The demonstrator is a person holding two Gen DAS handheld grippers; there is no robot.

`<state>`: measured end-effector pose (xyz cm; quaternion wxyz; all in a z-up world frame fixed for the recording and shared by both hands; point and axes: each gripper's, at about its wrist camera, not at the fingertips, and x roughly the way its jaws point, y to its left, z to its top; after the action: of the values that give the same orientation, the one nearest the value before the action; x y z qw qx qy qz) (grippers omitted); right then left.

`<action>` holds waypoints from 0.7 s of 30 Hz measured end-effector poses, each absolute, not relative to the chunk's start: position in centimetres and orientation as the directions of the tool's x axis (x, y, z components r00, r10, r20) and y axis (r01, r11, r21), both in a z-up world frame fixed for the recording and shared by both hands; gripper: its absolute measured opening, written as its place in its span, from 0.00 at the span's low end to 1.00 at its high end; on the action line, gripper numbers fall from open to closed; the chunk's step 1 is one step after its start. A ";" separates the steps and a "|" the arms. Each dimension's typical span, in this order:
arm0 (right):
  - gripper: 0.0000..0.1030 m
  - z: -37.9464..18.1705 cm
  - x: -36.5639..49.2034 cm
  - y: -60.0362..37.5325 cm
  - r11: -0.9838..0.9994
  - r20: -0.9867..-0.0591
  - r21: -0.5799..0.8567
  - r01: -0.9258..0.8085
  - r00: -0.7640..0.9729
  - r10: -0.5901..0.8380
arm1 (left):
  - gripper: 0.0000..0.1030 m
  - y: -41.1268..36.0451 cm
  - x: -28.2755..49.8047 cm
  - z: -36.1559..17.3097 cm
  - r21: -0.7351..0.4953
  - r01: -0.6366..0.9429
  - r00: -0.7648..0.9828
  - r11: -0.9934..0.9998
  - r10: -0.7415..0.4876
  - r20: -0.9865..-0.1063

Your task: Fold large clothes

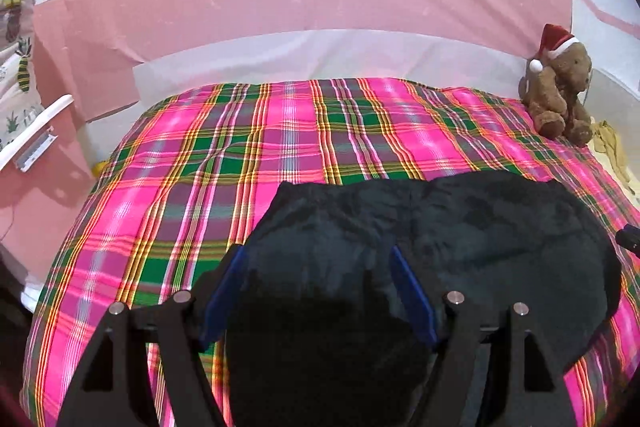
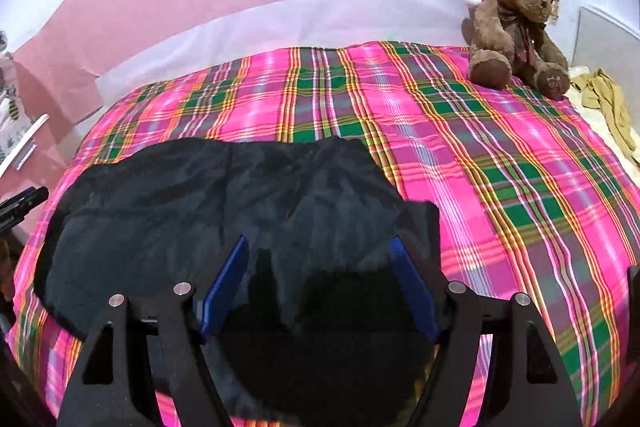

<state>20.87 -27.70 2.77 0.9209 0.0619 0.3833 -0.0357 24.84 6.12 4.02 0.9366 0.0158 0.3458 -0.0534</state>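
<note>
A dark, near-black garment (image 1: 440, 227) (image 2: 180, 211) lies spread in a rumpled heap on the near part of a bed. The left wrist view shows my left gripper (image 1: 318, 255) hovering over the garment's left part. Its blue pads (image 1: 230, 279) stand wide apart and open, with nothing pinched. My right gripper (image 2: 319, 243) hangs over the garment's right end, its blue pads (image 2: 412, 287) also apart and open. Dark cloth and shadow fill the space under both pairs of jaws. Each gripper's tip peeks into the other's view at the frame edge (image 1: 629, 239) (image 2: 22, 203).
A pink, green and yellow plaid sheet (image 1: 180, 167) (image 2: 500, 187) covers the bed. A brown teddy bear in a Santa hat (image 1: 560, 87) (image 2: 516, 23) sits at the far right corner, beside a crumpled yellow cloth (image 1: 608, 147) (image 2: 600, 95). A pink and white wall stands behind the bed.
</note>
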 end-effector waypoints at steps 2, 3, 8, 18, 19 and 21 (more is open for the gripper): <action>0.71 3.0 19.8 -27.6 0.990 -0.706 0.081 0.112 0.707 -0.022 | 0.73 6.3 24.0 4.0 -0.006 0.104 0.754 0.995 -0.083 -0.651; 0.71 3.1 19.5 -27.6 0.991 -0.706 0.078 0.110 0.708 -0.023 | 0.73 6.4 23.7 3.9 -0.006 0.103 0.755 0.995 -0.082 -0.651; 0.71 3.3 18.0 -27.5 0.993 -0.701 0.061 0.105 0.713 -0.033 | 0.73 7.0 22.4 3.5 -0.008 0.102 0.745 0.995 -0.082 -0.662; 0.71 1.9 17.4 -29.1 0.985 -0.723 0.091 0.144 0.690 -0.035 | 0.73 8.5 22.6 1.7 -0.039 0.091 0.723 0.995 -0.093 -0.685; 0.72 1.7 17.5 -29.2 0.984 -0.726 0.094 0.149 0.687 -0.035 | 0.73 8.8 22.9 1.5 -0.050 0.091 0.717 0.995 -0.100 -0.690; 0.72 1.3 17.6 -29.8 0.982 -0.735 0.097 0.159 0.677 -0.038 | 0.73 9.4 23.4 0.8 -0.066 0.084 0.703 0.994 -0.106 -0.703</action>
<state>17.65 -29.77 1.26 0.9125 0.0765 0.3983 -0.0540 23.40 9.45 0.77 0.9228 -0.0144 0.3816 -0.0514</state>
